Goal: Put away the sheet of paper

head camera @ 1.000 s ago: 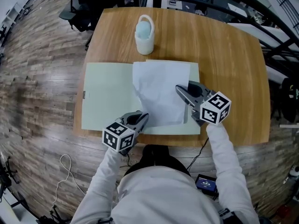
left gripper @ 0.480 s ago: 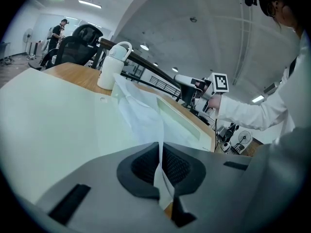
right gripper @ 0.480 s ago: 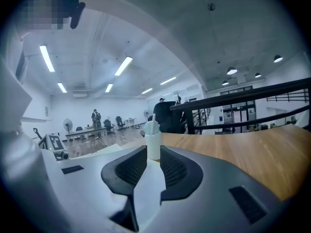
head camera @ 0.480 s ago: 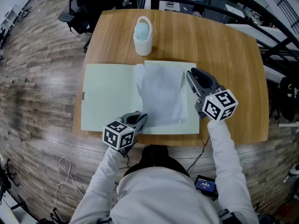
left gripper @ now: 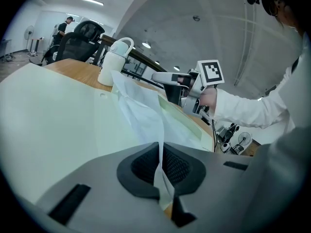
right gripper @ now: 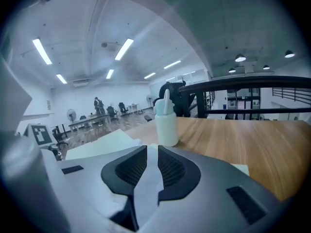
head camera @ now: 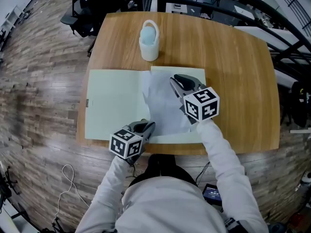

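Right gripper (head camera: 176, 80) swung left over sheet of paper (head camera: 163, 114) — agape; left gripper (head camera: 148, 125) pinches it.

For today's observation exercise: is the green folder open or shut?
Open. The green folder lies spread flat as two leaves, with the sheet of paper over its right leaf.

The tongs (right gripper: 152, 153) stand slightly apart over the sheet of paper (right gripper: 145, 193), bottle (right gripper: 166, 124) beyond.
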`<state>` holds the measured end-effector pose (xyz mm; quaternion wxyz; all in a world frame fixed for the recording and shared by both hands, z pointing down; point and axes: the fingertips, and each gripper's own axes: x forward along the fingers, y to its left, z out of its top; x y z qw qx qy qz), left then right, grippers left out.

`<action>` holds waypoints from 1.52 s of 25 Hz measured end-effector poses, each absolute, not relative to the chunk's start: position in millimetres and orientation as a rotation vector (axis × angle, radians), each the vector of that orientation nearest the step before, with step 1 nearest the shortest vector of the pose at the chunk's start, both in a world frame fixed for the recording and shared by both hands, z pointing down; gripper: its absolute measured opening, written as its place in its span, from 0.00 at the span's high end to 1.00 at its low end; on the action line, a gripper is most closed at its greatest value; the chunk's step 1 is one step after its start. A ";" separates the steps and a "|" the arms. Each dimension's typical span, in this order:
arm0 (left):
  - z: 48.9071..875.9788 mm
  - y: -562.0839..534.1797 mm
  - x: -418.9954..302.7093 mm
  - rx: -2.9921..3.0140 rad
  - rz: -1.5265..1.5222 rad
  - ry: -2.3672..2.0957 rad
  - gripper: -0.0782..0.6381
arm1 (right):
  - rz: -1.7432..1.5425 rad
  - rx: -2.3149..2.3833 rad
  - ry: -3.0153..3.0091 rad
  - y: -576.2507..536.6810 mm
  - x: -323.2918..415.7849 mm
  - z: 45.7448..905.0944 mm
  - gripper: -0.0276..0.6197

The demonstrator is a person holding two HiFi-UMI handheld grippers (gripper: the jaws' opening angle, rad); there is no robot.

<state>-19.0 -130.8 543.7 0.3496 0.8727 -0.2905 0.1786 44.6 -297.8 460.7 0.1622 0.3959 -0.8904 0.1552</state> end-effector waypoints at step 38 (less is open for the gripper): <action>555.0 -140.1 -22.2 2.124 0.508 -0.762 0.87 | 0.635 1.116 -2.157 -308.2 19.5 556.9 0.76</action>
